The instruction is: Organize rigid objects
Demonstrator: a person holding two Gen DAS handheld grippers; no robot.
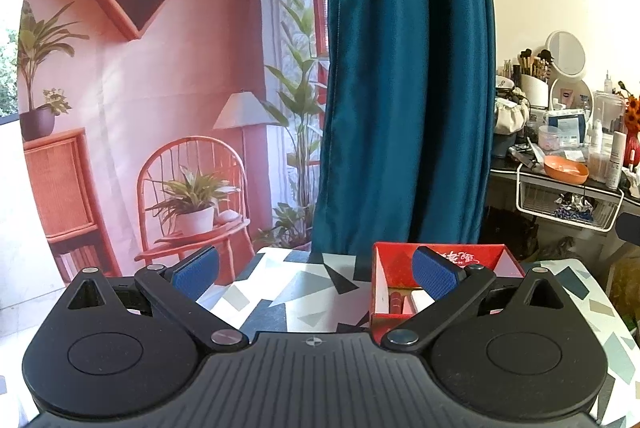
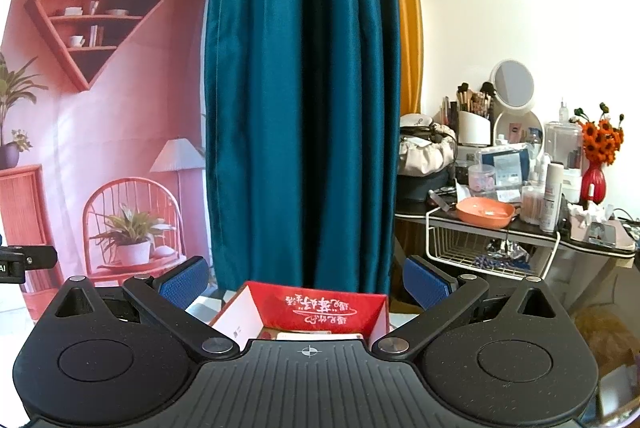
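The left gripper (image 1: 316, 270) is spread wide and holds nothing; its right pad (image 1: 434, 274) overlaps the red box (image 1: 486, 254) in view, contact unclear. The right gripper (image 2: 306, 284) is equally wide apart and empty, above that box (image 2: 320, 308). The box sits open on the patterned table (image 1: 296, 292), white lettering inside its far wall, small items lying within

One red box (image 1: 442, 282) is sitting on the bench (image 1: 304, 292) at 3 o'clock, holding about three small items; two claws are showing.
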